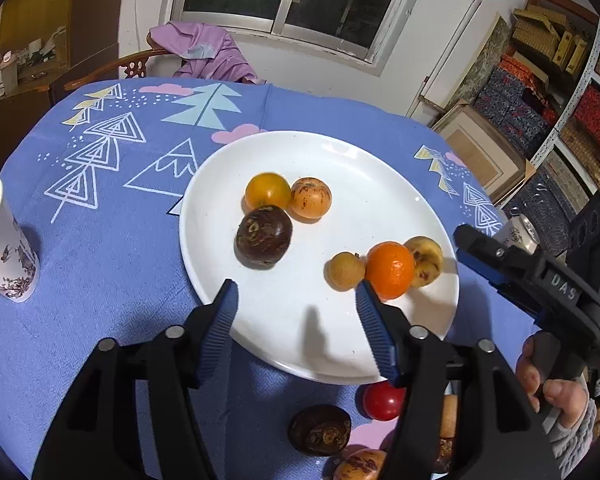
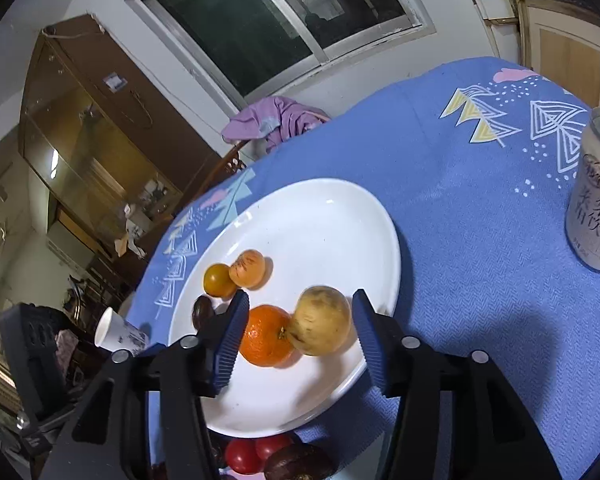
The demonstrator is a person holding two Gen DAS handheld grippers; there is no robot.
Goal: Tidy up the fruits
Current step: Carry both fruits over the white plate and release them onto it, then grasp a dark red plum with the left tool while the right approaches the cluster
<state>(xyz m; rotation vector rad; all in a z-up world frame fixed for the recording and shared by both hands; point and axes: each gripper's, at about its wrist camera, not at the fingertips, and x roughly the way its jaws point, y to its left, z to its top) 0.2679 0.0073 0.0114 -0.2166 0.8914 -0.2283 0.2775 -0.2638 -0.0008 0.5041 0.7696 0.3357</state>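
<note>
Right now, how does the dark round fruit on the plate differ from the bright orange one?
The dark fruit is brown-purple with pale mottled patches; the orange fruit is evenly bright and glossy. The dark fruit sits nearer the plate's middle, touching a yellow-orange fruit; the orange fruit lies near the rim, wedged between two tan fruits. Both are roundish, similar in size, and rest on the white plate.

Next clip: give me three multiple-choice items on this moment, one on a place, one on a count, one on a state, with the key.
1. Where does the paper cup stand?
A. on the plate
B. on the tablecloth, apart from the plate
C. on the chair

2. How many fruits lie on the white plate?
A. three
B. four
C. six

3. What do the left gripper's fingers hold?
A. nothing
B. the orange
C. the cup

Key: 1 B, it stands on blue cloth; 2 C, two clusters of three; 3 A, only bare plate shows between them.
</note>
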